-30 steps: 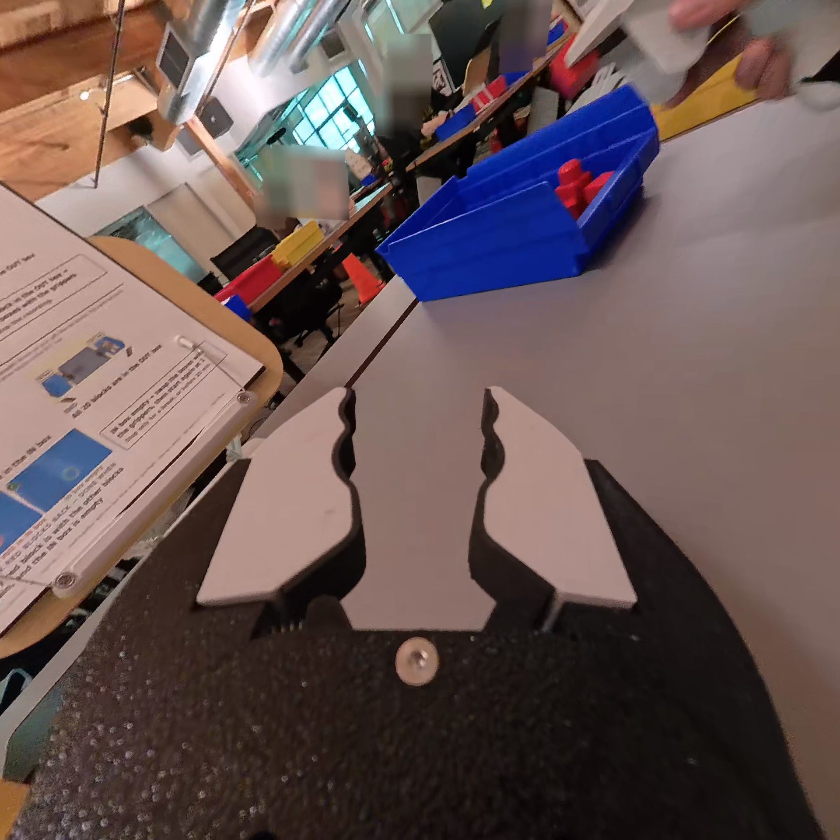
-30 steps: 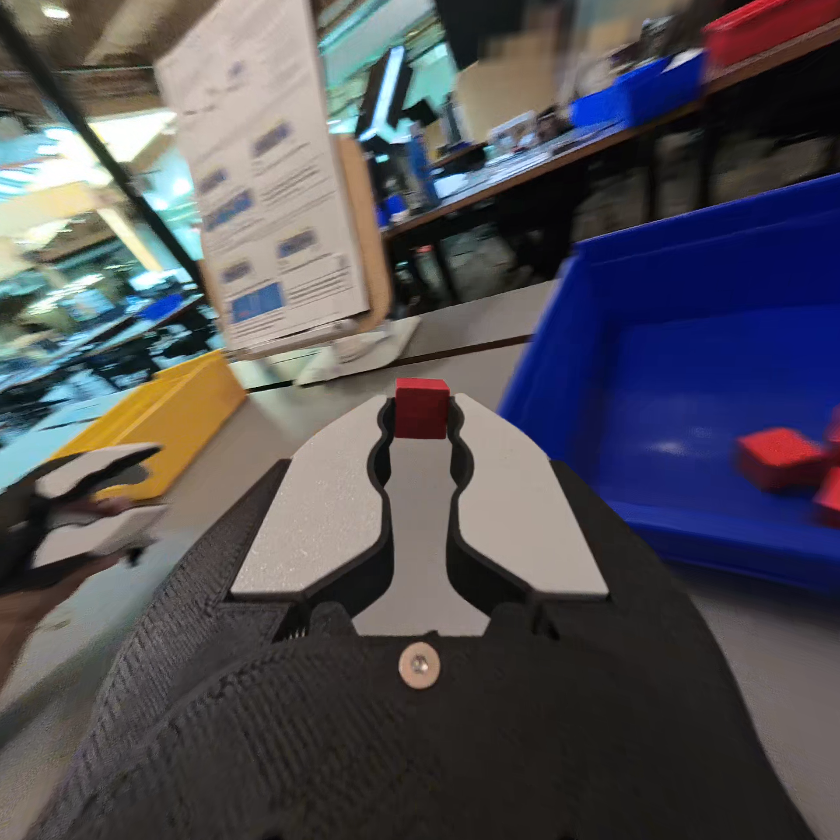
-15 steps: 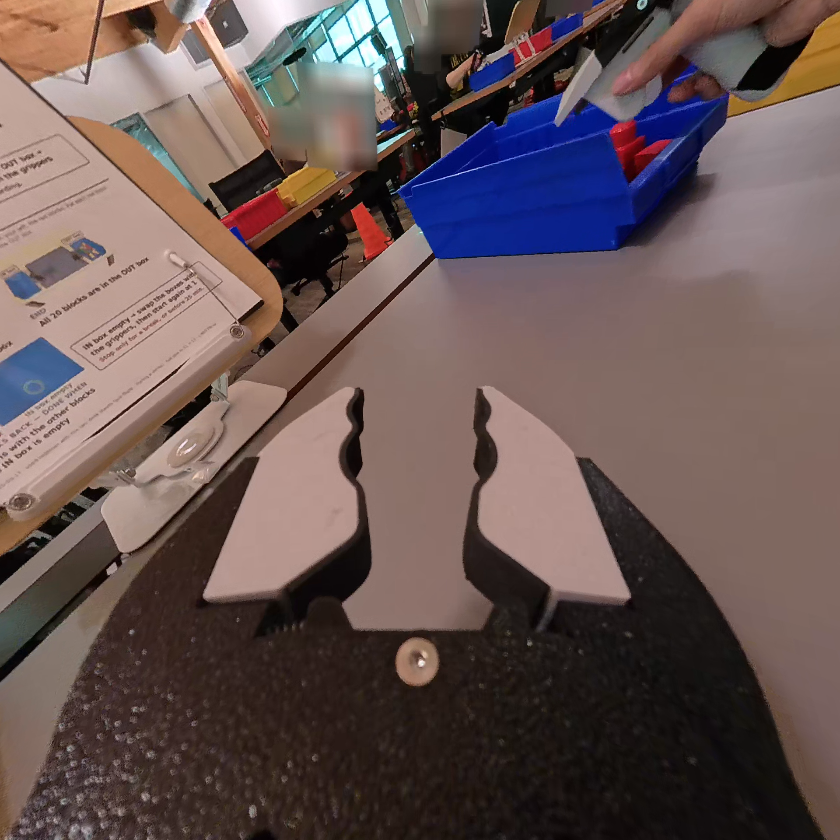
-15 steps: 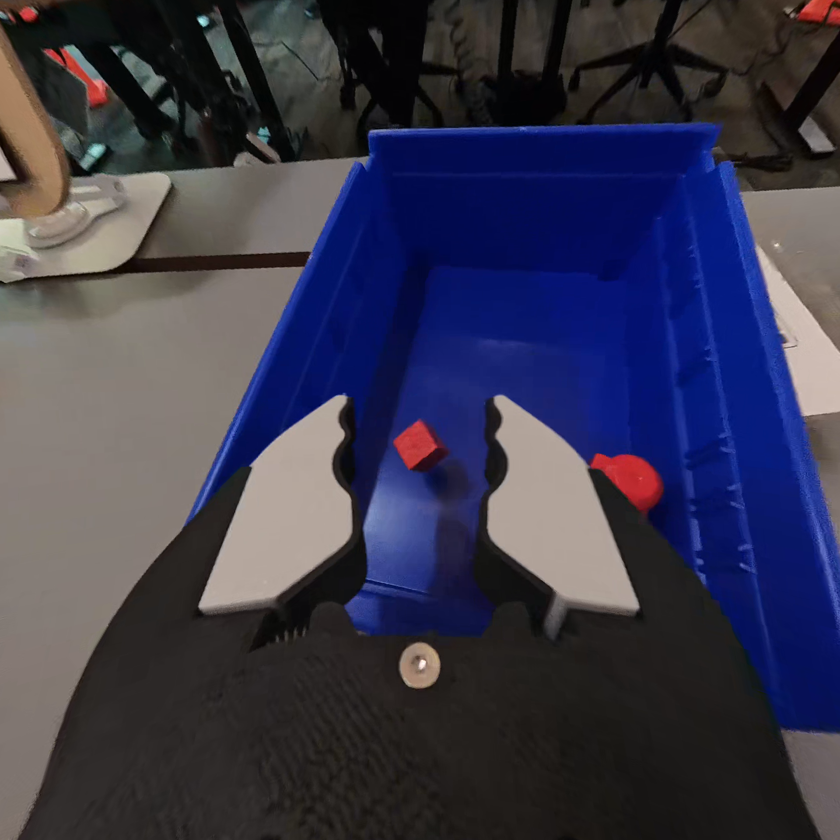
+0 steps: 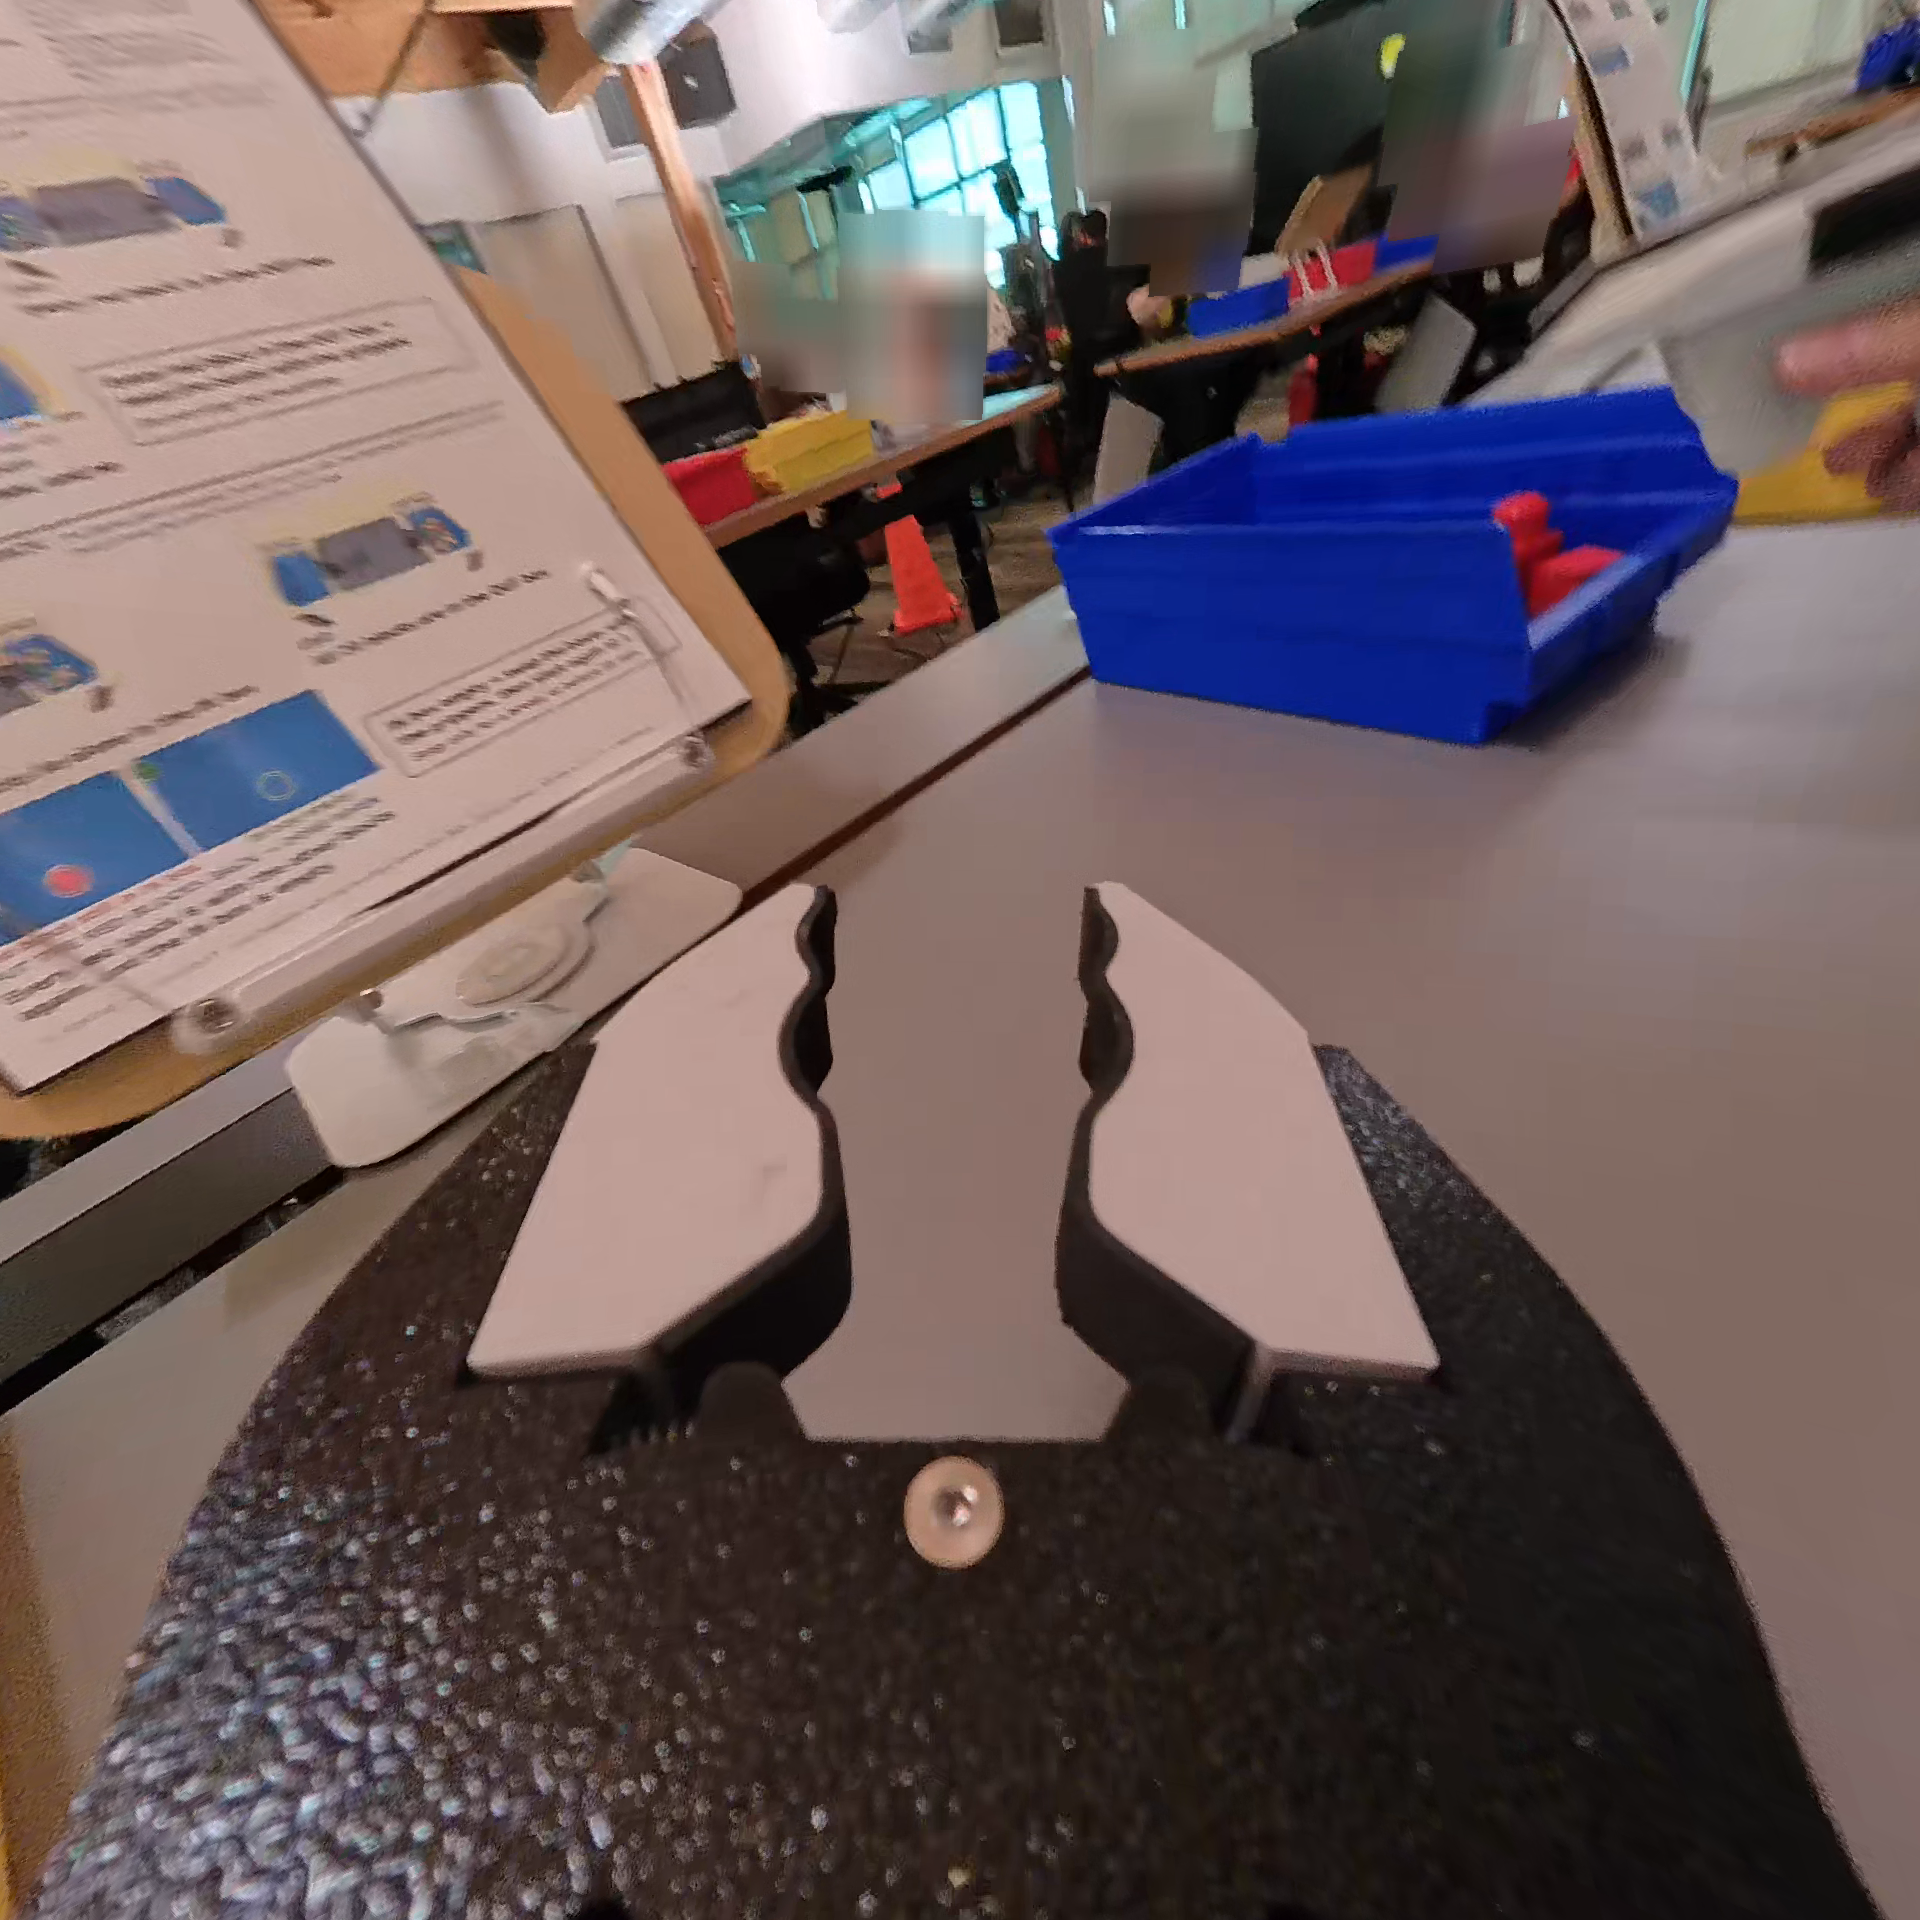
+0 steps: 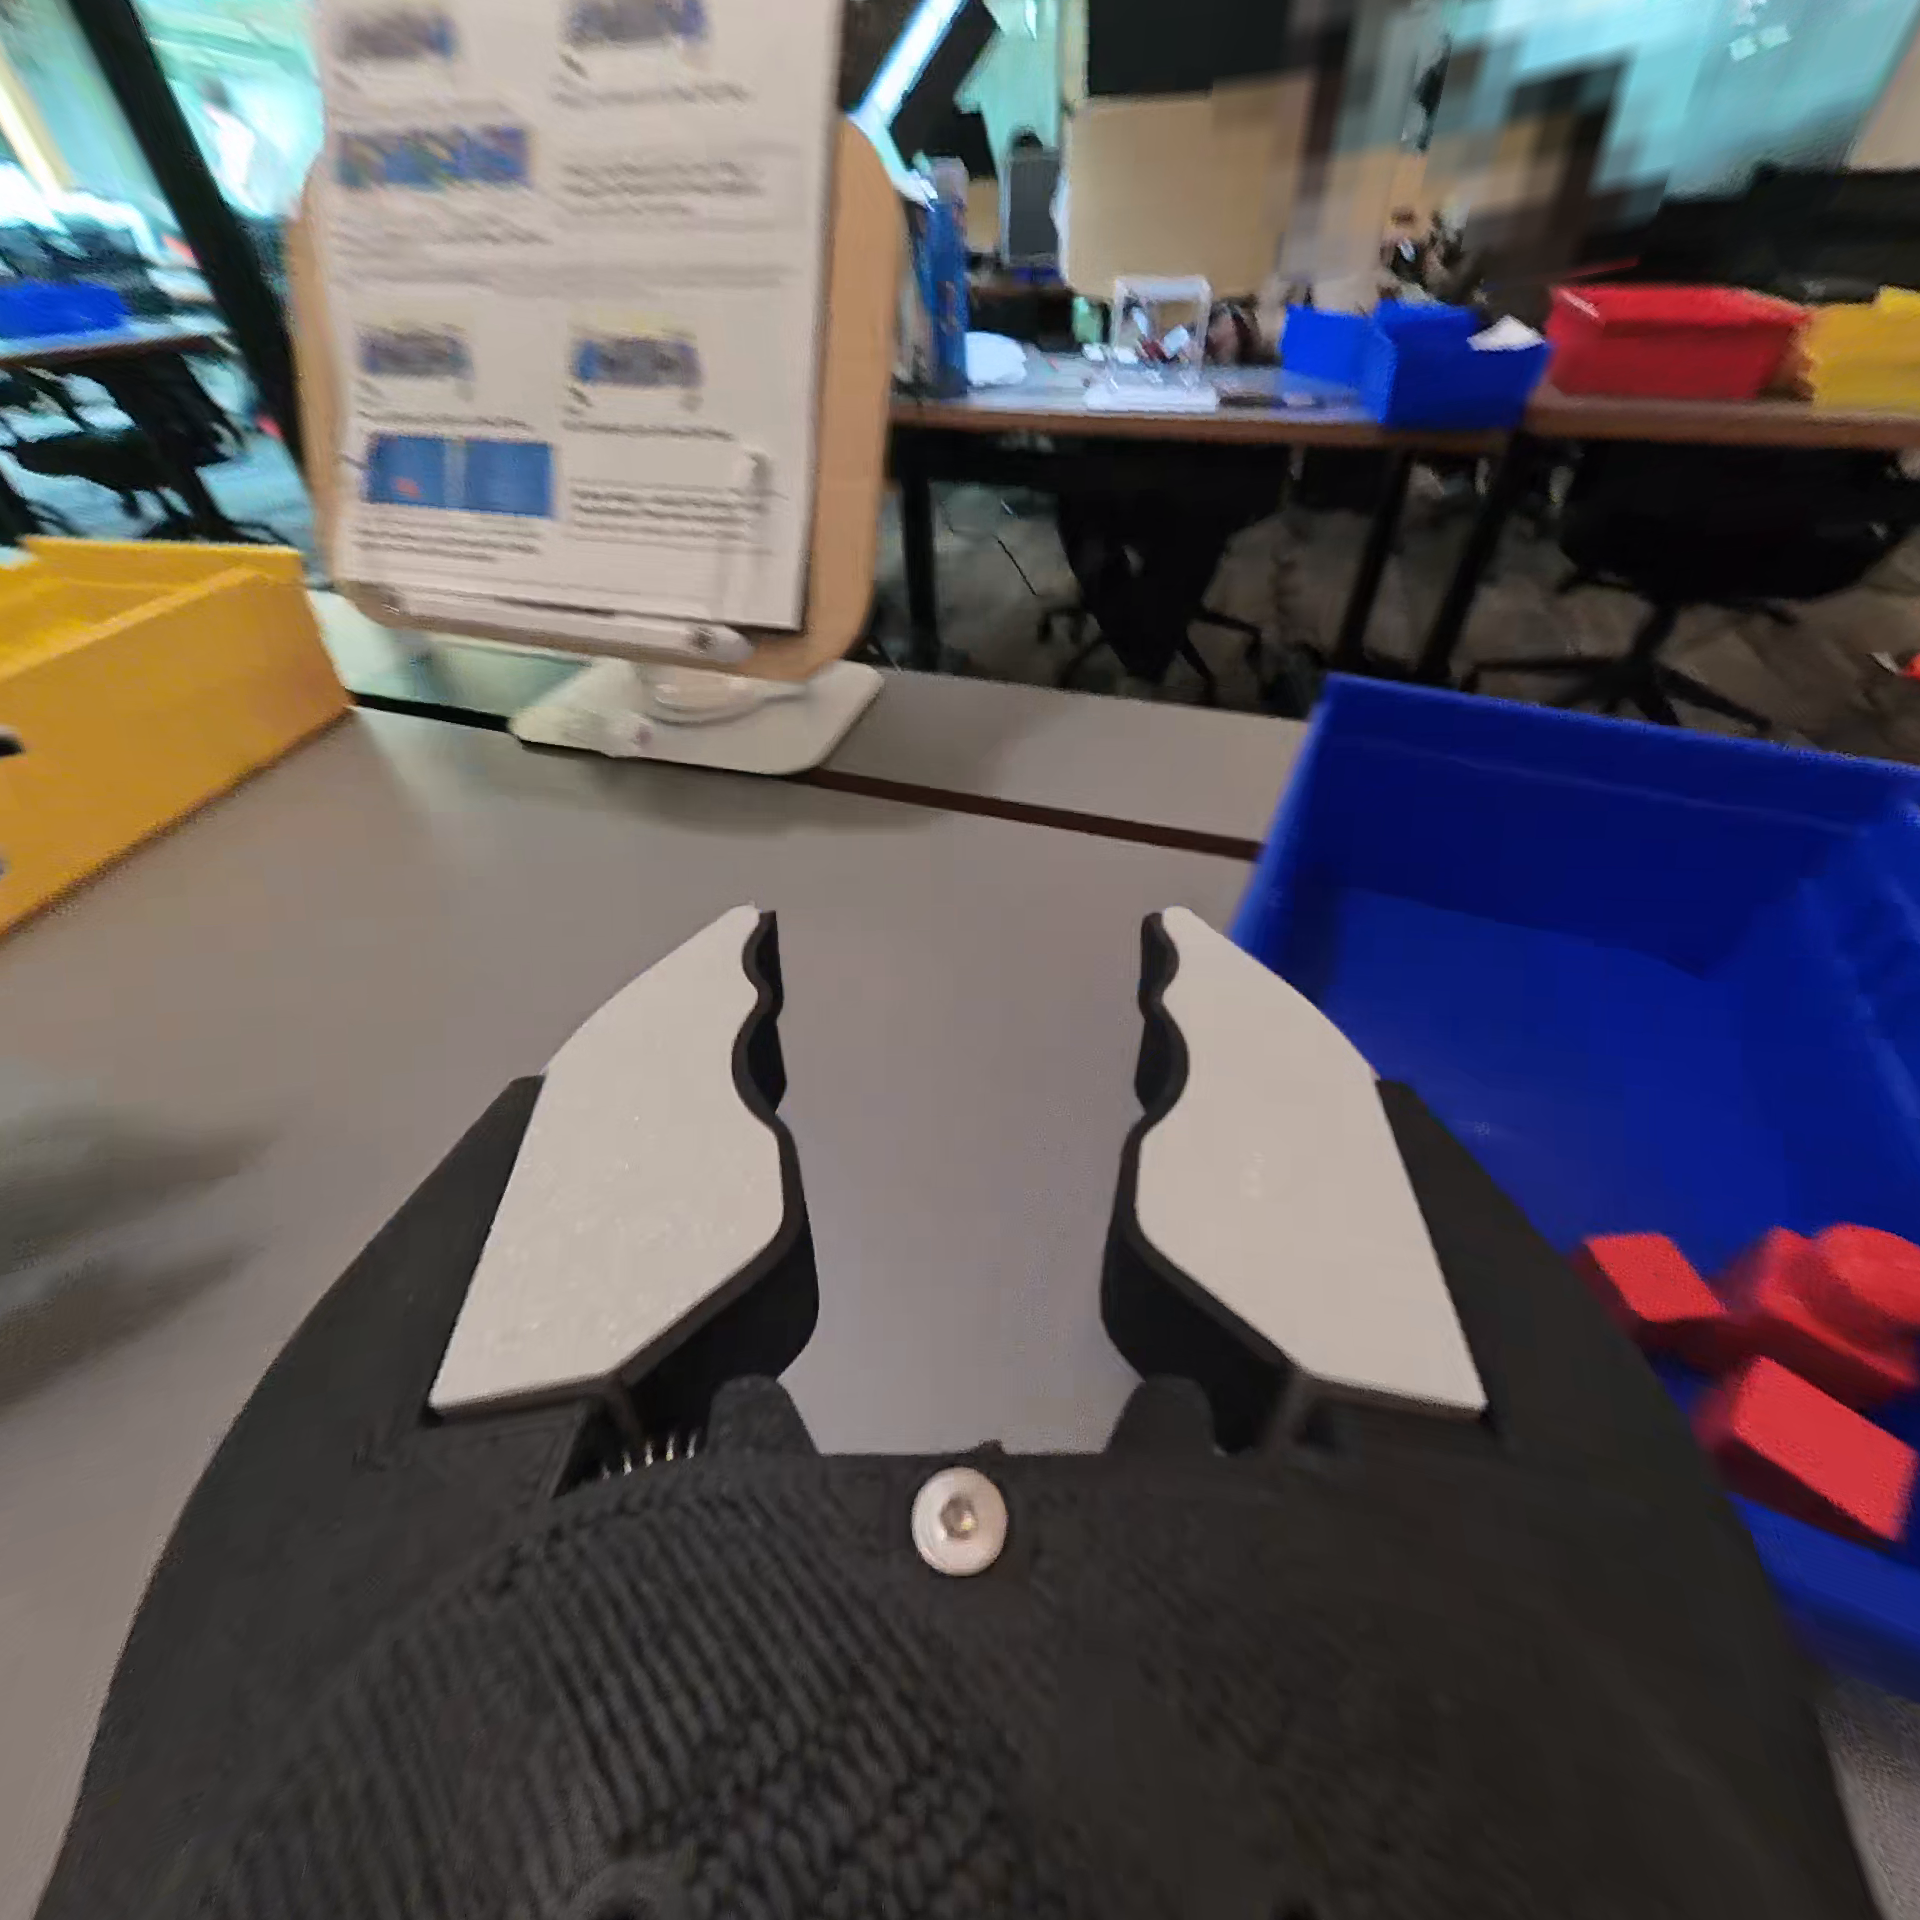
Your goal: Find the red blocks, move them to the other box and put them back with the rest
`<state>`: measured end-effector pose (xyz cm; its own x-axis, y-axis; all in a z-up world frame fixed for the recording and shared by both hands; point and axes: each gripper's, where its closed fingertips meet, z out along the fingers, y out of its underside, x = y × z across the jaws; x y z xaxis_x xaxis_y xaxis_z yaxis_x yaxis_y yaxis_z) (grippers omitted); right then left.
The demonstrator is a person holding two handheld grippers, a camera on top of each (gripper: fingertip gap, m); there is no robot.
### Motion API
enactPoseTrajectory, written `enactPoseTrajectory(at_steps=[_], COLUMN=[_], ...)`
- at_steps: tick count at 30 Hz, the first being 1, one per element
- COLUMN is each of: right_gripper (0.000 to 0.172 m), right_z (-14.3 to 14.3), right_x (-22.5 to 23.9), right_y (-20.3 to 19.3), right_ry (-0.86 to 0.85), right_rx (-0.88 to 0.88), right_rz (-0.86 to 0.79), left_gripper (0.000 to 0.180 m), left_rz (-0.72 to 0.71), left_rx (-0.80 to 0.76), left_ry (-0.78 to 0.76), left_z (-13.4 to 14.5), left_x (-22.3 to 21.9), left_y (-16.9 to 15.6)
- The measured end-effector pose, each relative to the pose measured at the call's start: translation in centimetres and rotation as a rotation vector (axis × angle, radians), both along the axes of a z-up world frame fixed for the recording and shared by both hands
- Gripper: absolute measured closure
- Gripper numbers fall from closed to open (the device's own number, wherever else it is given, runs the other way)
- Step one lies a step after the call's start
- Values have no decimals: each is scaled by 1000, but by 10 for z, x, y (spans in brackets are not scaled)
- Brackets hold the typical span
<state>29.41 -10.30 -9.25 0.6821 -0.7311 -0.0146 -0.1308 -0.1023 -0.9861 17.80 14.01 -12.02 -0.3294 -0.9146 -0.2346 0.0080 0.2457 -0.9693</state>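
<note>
My left gripper (image 5: pixel 956 904) is open with nothing between its pads, over the bare grey table (image 5: pixel 1351 935). A blue box (image 5: pixel 1351 603) with red blocks (image 5: pixel 1548 561) stands farther off at the right. My right gripper (image 6: pixel 958 930) is open and empty above the table, just left of the same blue box (image 6: pixel 1558 966). Several red blocks (image 6: pixel 1787 1340) lie in the box's near right part. The right gripper also shows blurred in the left wrist view (image 5: pixel 1766 364), held by a hand above the box.
An instruction sheet on a wooden stand (image 5: pixel 312 499) stands at the table's far edge; it also shows in the right wrist view (image 6: pixel 582 343). A yellow box (image 6: pixel 135 696) sits at the left. Other tables with red, yellow and blue bins stand behind.
My right gripper held a red block, opened over the blue box and let it fall in, then swung back left and level. My left gripper's jaws narrowed a little.
</note>
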Motion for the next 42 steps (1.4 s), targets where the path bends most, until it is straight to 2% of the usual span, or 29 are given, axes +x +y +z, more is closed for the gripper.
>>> enactPoseTrajectory(at_steps=[4,7,9,13,17,22,28,34,39,42], right_gripper=[107,107,107,111,111,110,110,110,110,110], right_z=[3,-2,-3,2,5,3,5,-10,-16,-17], right_x=[-32,-37,-40,-47,-51,-54,-56,-56,-55,-57], right_y=[32,42,45,51,57,56,35,20,15,15], right_ry=[-64,-77,-73,-82,-103,-98,-87,-58,-37,-38], right_rx=[38,-15,-2,49,29,0,-4,-52,-41,-38], right_rz=[88,104,107,124,127,132,90,65,56,55], left_gripper=[138,141,144,135,120,119,118,127,132,173], left_rz=[136,281,390,538,606,622,599,635,643,665], left_rx=[-187,-318,-352,-287,-240,-112,-120,-90,-131,-97], left_ry=[-41,-24,6,223,462,769,1010,1139,1160,1135], left_z=[37,57,63,46,15,-35,-78,-104,-119,-125], left_x=[-15,-31,-39,-30,-2,35,73,84,86,83], left_y=[61,127,177,269,328,359,368,381,382,389])
